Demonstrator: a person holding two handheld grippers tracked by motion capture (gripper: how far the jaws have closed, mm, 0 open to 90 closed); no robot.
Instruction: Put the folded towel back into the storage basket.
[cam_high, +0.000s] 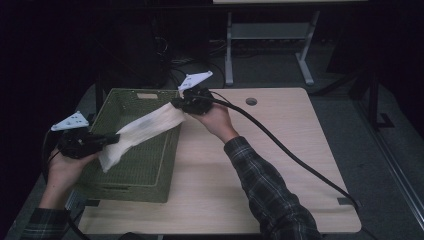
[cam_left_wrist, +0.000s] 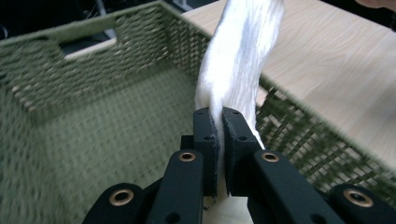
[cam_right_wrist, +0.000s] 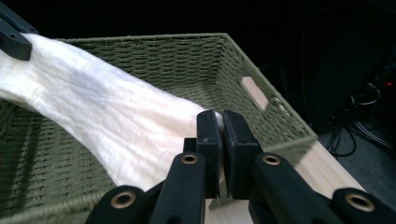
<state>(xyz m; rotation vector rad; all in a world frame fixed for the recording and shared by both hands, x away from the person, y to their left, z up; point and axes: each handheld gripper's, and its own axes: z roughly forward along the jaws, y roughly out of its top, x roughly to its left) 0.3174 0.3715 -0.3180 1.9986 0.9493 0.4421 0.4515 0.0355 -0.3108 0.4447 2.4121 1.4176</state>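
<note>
- Fingers of our left gripper (cam_high: 112, 138) are pinched on one end of the white cloth (cam_high: 145, 129), and those of our right gripper (cam_high: 176, 104) are pinched on its other end; seen from the high view, the cloth hangs stretched between them above the green woven basket (cam_high: 127, 187).
- From that same view, the basket sits on the left part of the table (cam_high: 280, 150); our left gripper is over the basket's left rim and our right gripper is over its far right corner.
- Looking along the left gripper (cam_left_wrist: 219, 123), we see its fingers (cam_left_wrist: 205, 135) nearly together with the cloth (cam_left_wrist: 238, 60) clamped between them; the cloth rises away above the basket's (cam_left_wrist: 93, 116) inside, near its right wall.
- Looking along the right gripper (cam_right_wrist: 217, 126), we see its fingers (cam_right_wrist: 208, 140) nearly together on a bunched end of the cloth (cam_right_wrist: 107, 116), which spreads wide over the basket's (cam_right_wrist: 187, 60) hollow towards the tip of the other gripper at the far left rim.
</note>
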